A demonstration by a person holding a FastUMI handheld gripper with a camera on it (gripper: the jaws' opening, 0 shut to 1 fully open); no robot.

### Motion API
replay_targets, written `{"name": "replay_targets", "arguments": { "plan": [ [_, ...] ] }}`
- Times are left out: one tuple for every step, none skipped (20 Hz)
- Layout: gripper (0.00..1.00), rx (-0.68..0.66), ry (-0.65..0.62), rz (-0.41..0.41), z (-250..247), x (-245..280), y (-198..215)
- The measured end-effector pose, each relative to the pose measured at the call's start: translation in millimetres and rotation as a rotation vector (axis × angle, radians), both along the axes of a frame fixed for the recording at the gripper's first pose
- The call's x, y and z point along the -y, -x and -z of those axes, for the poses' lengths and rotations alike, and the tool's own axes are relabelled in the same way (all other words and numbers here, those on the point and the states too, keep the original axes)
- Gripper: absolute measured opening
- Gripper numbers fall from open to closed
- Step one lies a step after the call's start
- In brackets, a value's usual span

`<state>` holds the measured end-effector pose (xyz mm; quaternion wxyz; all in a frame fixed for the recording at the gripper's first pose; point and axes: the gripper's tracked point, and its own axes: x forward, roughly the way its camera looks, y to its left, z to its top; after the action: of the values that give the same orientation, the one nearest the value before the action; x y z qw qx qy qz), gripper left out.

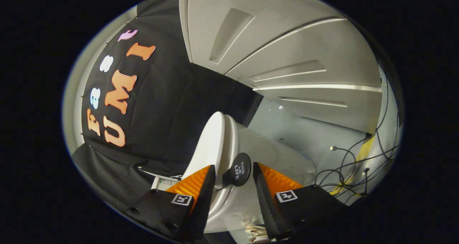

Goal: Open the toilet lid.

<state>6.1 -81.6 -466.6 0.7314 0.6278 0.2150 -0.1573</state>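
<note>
Rolled hard over, this gripper view, so floor and wall stand tilted. Gripper (233, 181) with fingers spread well apart and clamped on nothing — a wide gap between them. In that gap and just ahead: one white toilet (247, 201), its toilet lid (209, 145) apparently already lifted clear of the seat (230, 143) and lying close to the black cloth wall (161, 129) behind, though with the view this skewed hard to say whether fully back or only partway. Between the fingertips, one dark round knob (239, 169), seemingly fixed at the rim of the lid or seat — which of the two, impossible to tell. Likely handling: a rigid moulded lid, smooth and slippery on its faces, light to moderate in weight, swinging on a hinge at the back; prone to dropping and slamming if let go short of its resting point. Best hold probably the knob, or else the thin front edge pinched between both fingers. Count — one toilet, one lid, one seat, one knob, two fingers; several loose cables (349, 165) on the floor (308, 136) beyond the bowl, and pale panelled doors (287, 50) further off.
</note>
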Motion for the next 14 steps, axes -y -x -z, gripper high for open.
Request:
{"name": "replay_targets", "arguments": {
  "plan": [
    [0.60, 0.005, -0.003, 0.010, 1.8, 3.0, -3.7],
    [0.52, 0.004, -0.013, 0.019, 3.5, 4.7, -1.2],
    [0.47, -0.030, -0.012, 0.015, 9.9, 3.2, 0.7],
    [0.40, -0.036, -0.016, 0.014, 15.7, 2.0, -2.5],
    [0.32, -0.025, -0.019, 0.009, 9.2, 1.1, 4.7],
    [0.24, 0.004, -0.022, 0.017, 8.2, -0.2, 0.8],
    [0.18, -0.002, -0.023, 0.016, 7.6, 1.8, -0.3],
    [0.12, 0.000, -0.022, 0.020, 9.2, 1.2, 0.9],
    [0.13, 0.003, -0.021, 0.025, 9.0, 2.5, -2.2],
    [0.12, -0.013, -0.024, 0.028, 10.8, 3.6, 0.2],
    [0.08, -0.026, -0.033, 0.033, 11.2, 4.3, -2.5],
    [0.08, -0.031, -0.044, 0.047, 11.6, 6.1, -3.0],
    [0.08, -0.034, -0.068, 0.060, 11.4, 7.1, -3.0],
    [0.08, -0.037, -0.067, 0.072, 11.7, 6.8, -4.3]
  ]
}}
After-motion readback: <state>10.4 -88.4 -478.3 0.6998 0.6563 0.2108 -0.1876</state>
